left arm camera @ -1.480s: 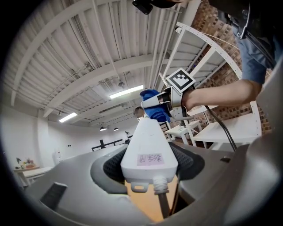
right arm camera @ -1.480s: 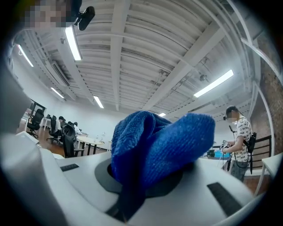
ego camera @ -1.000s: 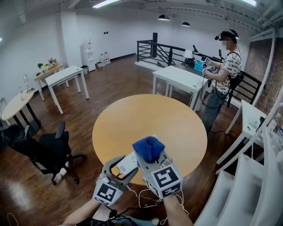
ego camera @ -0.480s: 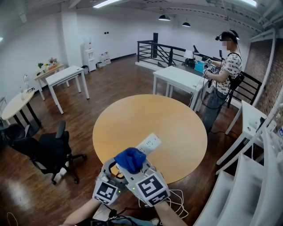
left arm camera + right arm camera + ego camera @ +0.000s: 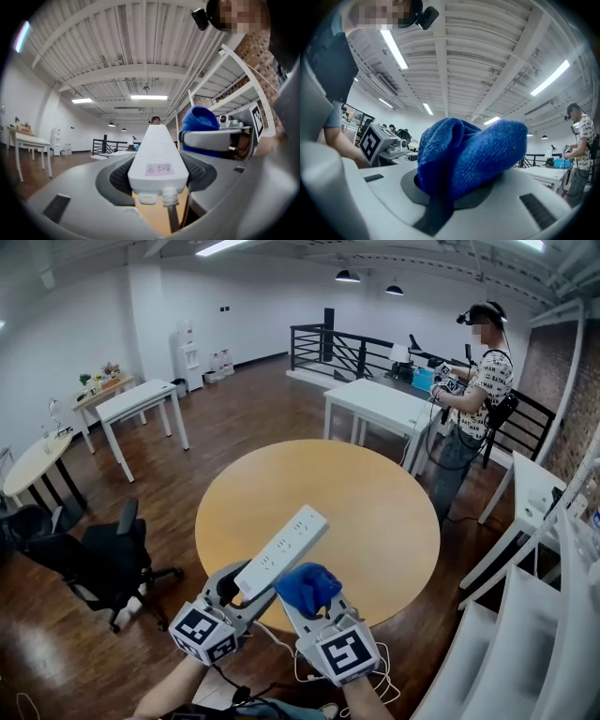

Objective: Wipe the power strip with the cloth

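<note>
At the lower centre of the head view, the power strip (image 5: 281, 552) is held above the round table (image 5: 375, 521), slanting toward the upper right. Its cord end is clamped between the closed jaws of the left gripper (image 5: 242, 589). The blue cloth (image 5: 307, 585) is pinched as a bunched wad in the right gripper (image 5: 309, 607), just beside the strip's lower end. The strip is judged rigid, light and smooth-sided, so a firm hold near the cord end is called for. The cloth is soft and yielding.
</note>
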Demonstrator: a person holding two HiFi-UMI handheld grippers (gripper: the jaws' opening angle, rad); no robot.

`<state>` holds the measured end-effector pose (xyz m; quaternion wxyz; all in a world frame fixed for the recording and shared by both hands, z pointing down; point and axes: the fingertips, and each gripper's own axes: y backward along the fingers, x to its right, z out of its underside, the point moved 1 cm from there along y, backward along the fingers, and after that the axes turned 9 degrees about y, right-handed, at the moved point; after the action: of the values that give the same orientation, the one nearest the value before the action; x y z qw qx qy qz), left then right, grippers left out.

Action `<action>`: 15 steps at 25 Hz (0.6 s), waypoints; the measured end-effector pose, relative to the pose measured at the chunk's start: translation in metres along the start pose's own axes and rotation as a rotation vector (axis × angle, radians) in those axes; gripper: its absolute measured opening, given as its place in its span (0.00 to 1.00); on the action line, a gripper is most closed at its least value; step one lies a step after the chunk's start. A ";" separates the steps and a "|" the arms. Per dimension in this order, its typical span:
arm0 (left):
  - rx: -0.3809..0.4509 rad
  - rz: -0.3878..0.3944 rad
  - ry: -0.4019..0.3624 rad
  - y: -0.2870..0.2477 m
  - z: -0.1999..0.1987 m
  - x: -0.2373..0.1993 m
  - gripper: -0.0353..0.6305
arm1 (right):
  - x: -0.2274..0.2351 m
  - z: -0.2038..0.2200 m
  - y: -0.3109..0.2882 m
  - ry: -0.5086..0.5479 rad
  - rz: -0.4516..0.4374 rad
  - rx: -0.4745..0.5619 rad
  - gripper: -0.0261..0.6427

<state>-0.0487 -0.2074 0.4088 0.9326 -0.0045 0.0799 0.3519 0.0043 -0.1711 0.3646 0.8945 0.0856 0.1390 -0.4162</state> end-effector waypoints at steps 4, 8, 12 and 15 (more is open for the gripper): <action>-0.003 0.033 0.012 0.000 0.000 0.004 0.49 | -0.006 0.004 -0.003 -0.001 -0.031 0.012 0.12; 0.004 0.059 0.008 0.002 0.001 0.006 0.49 | -0.001 0.007 -0.004 0.008 -0.048 0.008 0.12; 0.008 0.070 0.006 0.006 0.001 0.007 0.49 | 0.013 0.002 0.000 -0.026 -0.021 0.017 0.12; 0.006 0.074 -0.001 0.010 0.000 0.008 0.49 | 0.034 -0.003 0.005 -0.028 0.026 0.035 0.12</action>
<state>-0.0492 -0.1945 0.4076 0.9189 0.0015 0.0805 0.3861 0.0282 -0.1917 0.3511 0.9001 0.0970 0.1181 -0.4079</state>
